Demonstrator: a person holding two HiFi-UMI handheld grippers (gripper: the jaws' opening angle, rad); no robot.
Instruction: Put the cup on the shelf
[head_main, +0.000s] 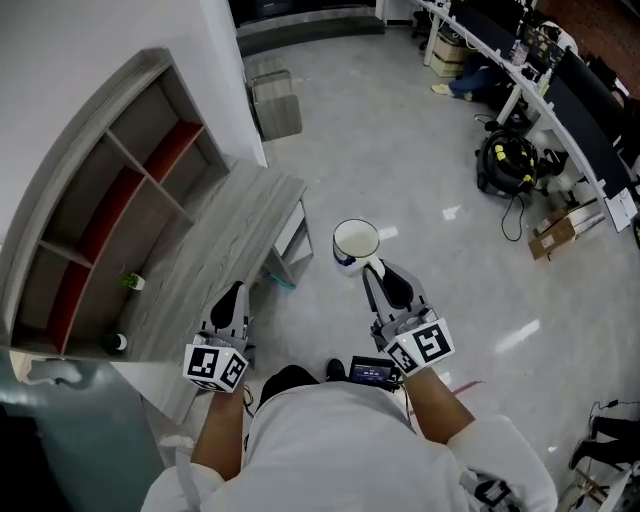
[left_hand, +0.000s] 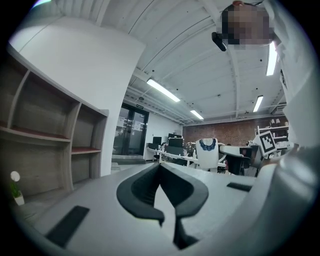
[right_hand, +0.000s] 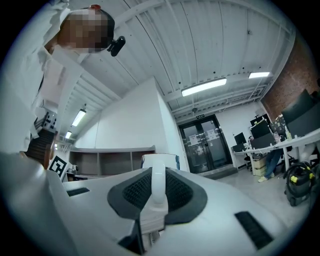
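A white cup (head_main: 355, 243) with blue marks hangs in the air over the floor, right of the shelf unit. My right gripper (head_main: 377, 273) is shut on its handle (right_hand: 157, 192), and the cup's body (right_hand: 159, 161) shows beyond the jaws. My left gripper (head_main: 233, 297) is shut with nothing in it, over the front part of the grey table (head_main: 225, 240). In the left gripper view its jaws (left_hand: 161, 192) meet. The grey shelf unit (head_main: 110, 190) with red inner boards stands on that table at the left, its compartments open toward me (left_hand: 47, 145).
A small green plant in a white pot (head_main: 133, 282) and a small white item (head_main: 118, 342) sit at the shelf's foot. A grey box (head_main: 275, 102) stands on the floor beyond. Desks, a black-and-yellow bag (head_main: 508, 162) and a cardboard box (head_main: 556, 233) are at the right.
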